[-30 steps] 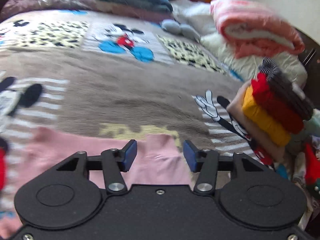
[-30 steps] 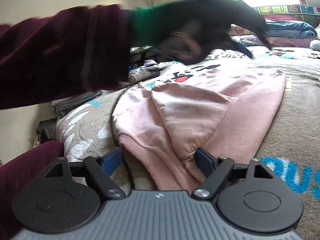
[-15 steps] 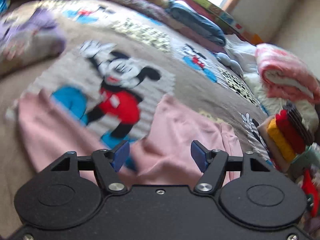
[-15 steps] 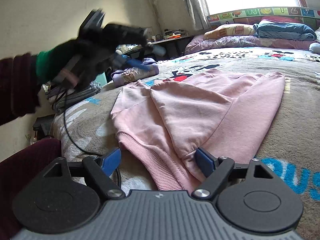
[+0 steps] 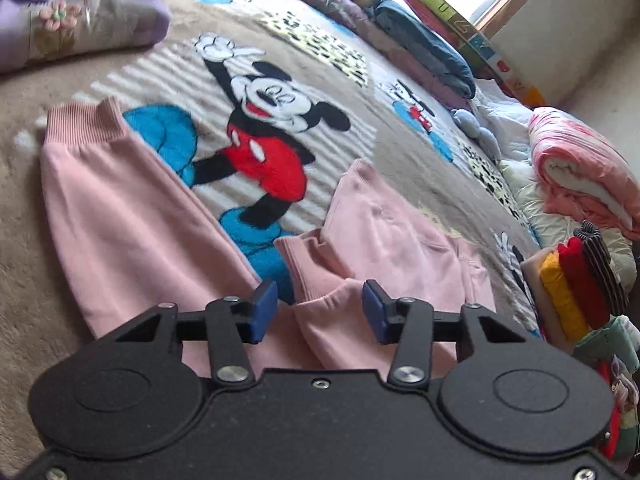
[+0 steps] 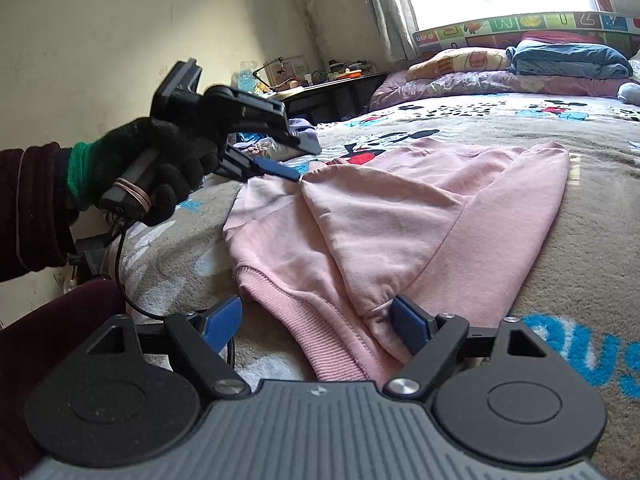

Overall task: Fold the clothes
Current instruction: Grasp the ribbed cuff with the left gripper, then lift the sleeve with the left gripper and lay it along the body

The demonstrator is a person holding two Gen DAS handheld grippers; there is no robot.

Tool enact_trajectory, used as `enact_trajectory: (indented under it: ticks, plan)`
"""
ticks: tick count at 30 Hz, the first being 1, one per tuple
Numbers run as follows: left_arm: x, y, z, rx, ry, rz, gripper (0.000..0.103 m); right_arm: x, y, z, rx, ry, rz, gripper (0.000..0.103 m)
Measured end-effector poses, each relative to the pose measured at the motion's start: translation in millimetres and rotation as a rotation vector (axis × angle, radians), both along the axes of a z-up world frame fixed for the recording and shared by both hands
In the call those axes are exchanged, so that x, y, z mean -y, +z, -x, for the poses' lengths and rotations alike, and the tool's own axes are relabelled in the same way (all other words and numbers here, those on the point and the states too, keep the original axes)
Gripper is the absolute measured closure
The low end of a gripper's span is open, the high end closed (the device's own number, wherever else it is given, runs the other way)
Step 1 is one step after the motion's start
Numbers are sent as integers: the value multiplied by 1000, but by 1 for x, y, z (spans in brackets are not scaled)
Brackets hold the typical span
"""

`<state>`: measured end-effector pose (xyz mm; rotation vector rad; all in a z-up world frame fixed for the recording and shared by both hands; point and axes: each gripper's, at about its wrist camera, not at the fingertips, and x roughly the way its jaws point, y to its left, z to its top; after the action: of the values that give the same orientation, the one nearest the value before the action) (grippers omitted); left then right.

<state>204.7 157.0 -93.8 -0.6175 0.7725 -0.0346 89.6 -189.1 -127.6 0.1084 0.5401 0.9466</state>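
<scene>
left tongs (image 5: 316, 307): half-spread, just been closing, hovering over pink sweatshirt (image 6: 400, 224) cuff, gripping nothing | right tongs (image 6: 316, 320): gaping wide over hem, near bed (image 6: 580, 240) edge | vs earlier: left swung across, sleeve now showing

The left gripper (image 5: 316, 312) has a flat black body with two round raised discs, silver screws at the pivots and blue pads (image 5: 262, 312) on black fingers. The right gripper (image 6: 316, 322) has the same build, but its body is ribbed grey. The left hand (image 6: 160, 164) wears a black knit glove with a green cuff (image 6: 82, 174) under a dark maroon sleeve (image 6: 32, 204). A black cable (image 6: 120, 272) hangs from the handle, which rubber bands wrap.
</scene>
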Motion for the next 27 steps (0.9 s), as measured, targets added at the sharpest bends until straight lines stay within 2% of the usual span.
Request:
enact_trajectory:
  ticks: [3, 4, 5, 6, 8, 12, 19, 27]
  plan:
    - [4, -4, -2, -1, -2, 7, 62, 1, 1, -2, -10, 3, -8, 21]
    - [5, -4, -3, 0, -4, 6, 69, 1, 1, -2, -12, 4, -9, 21]
    - [7, -3, -4, 4, -6, 7, 82, 1, 1, -3, -14, 5, -9, 21]
    - [8, -2, -4, 12, -6, 9, 90, 1, 1, -3, -17, 6, -10, 21]
    - [12, 5, -4, 30, 0, 15, 94, 1, 2, -3, -25, 7, -17, 21]
    - [24, 24, -8, 71, -3, 19, 95, 3, 4, -1, -22, 3, -24, 21]
    - [57, 57, -23, 123, -38, 51, 96, 12, 19, 9, 49, -15, -74, 21]
    - [100, 86, -57, 159, -78, 67, 96, 7, 16, 7, 32, -53, 11, 21]
